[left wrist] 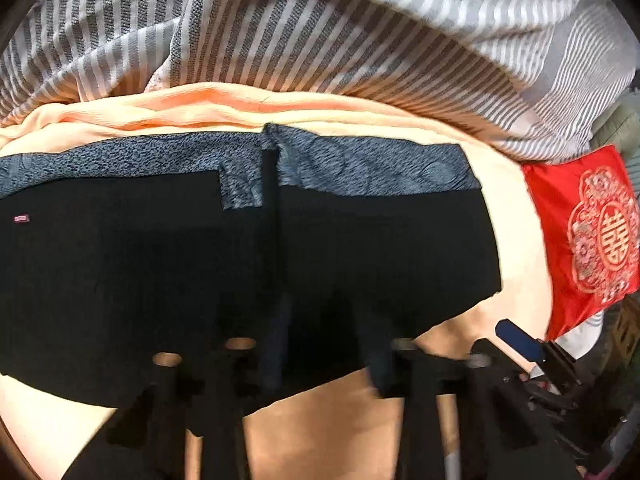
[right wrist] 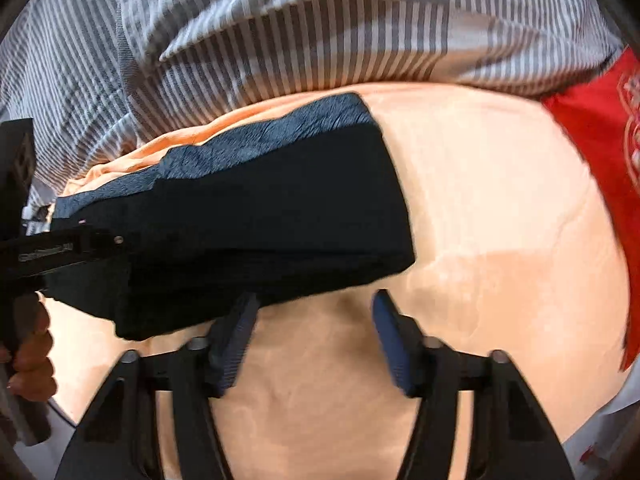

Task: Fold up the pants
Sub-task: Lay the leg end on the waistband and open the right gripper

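Observation:
The black pants [left wrist: 168, 272] lie folded flat on a peach blanket [left wrist: 516, 216], with a blue-grey patterned inner band [left wrist: 360, 168] along the far edge. My left gripper [left wrist: 326, 344] hovers just over their near edge; its fingers stand apart and hold nothing. In the right wrist view the pants [right wrist: 260, 216] lie to the left. My right gripper [right wrist: 314, 328] is open and empty at their near right corner, its left finger [right wrist: 236, 328] at the cloth's edge. The left gripper's body [right wrist: 52, 252] reaches over the pants at the left.
A grey-and-white striped duvet [left wrist: 320, 32] is bunched up behind the pants. A red embroidered cushion [left wrist: 588, 240] lies at the right edge of the bed. Bare peach blanket [right wrist: 500, 208] spreads to the right of the pants.

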`<state>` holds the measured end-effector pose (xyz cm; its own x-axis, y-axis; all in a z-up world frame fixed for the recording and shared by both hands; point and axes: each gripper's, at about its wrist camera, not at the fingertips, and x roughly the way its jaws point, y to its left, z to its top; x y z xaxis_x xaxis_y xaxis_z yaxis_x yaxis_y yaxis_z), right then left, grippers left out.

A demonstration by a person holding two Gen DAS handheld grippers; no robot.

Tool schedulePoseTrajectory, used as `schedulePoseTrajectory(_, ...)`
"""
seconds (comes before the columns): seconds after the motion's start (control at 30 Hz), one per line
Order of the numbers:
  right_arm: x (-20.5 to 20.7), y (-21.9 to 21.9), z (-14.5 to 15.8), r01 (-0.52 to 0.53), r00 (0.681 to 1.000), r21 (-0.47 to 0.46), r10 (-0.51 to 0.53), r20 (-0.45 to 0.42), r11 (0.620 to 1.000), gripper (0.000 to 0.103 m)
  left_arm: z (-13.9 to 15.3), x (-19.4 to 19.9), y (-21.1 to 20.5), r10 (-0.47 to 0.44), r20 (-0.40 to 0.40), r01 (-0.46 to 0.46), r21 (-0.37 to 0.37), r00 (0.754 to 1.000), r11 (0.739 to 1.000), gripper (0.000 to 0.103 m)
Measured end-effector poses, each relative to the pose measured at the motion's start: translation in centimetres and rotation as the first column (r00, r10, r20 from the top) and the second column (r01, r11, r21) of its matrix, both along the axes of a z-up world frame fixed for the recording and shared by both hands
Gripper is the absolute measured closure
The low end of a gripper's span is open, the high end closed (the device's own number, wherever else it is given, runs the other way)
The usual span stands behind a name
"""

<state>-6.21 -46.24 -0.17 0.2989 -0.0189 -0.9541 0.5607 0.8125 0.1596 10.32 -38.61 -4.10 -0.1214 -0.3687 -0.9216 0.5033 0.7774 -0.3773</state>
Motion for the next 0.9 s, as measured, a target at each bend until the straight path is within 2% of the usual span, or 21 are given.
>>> schedulePoseTrajectory(0.17, 0.7, -0.3, -1.4, -0.008, 1.0, 0.038, 0.008, -0.008, 0.999, 0.053, -2.4, -1.2, 0.2, -0.025, -0.015, 0.026, 0.075, 1.0, 0.997, 0.087)
schedulePoseTrajectory(0.33, -0.2, -1.0, -1.0, 0.006, 1.0, 0.044, -0.005, -0.003, 0.999, 0.053, -1.2, -0.9, 1.4, 0.04, 0.006, -0.04, 0.036, 0.999, 0.999, 0.087)
schedulePoseTrajectory(0.43, -0.6, -1.7, -0.8, 0.017, 1.0, 0.043, -0.017, 0.004, 0.999, 0.053, -1.9, -1.0, 1.9, 0.006, 0.039, -0.011, 0.129, 0.999, 0.992, 0.087)
schedulePoseTrajectory(0.5, -0.4, -2.7, -0.5, 0.031, 0.999, 0.044, -0.032, 0.016, 0.999, 0.053, -1.8, -0.6, 2.7, 0.023, 0.066, -0.034, 0.167, 0.998, 0.985, 0.087)
schedulePoseTrajectory(0.63, 0.5, -6.2, 0.2, 0.081, 0.994, 0.056, -0.084, 0.066, 0.995, 0.054, 1.3, 0.7, 4.3, 0.091, 0.166, -0.119, 0.164, 0.982, 0.979, 0.086)
schedulePoseTrajectory(0.7, 1.8, -8.4, 0.1, 0.086, 0.993, 0.052, -0.09, 0.082, 0.995, 0.079, 2.8, 1.3, 3.4, 0.096, 0.198, -0.122, 0.122, 0.975, 0.985, 0.086)
schedulePoseTrajectory(0.8, 4.5, -11.1, -0.5, 0.09, 0.99, 0.053, -0.095, 0.102, 0.995, 0.082, 3.7, 1.9, 0.4, 0.059, 0.223, -0.081, 0.088, 0.973, 0.993, 0.086)
schedulePoseTrajectory(0.9, 7.5, -12.7, -1.6, 0.085, 0.989, 0.082, -0.094, 0.11, 0.993, 0.082, 2.3, 1.8, -3.9, 0.011, 0.226, -0.031, 0.084, 0.974, 0.996, 0.086)
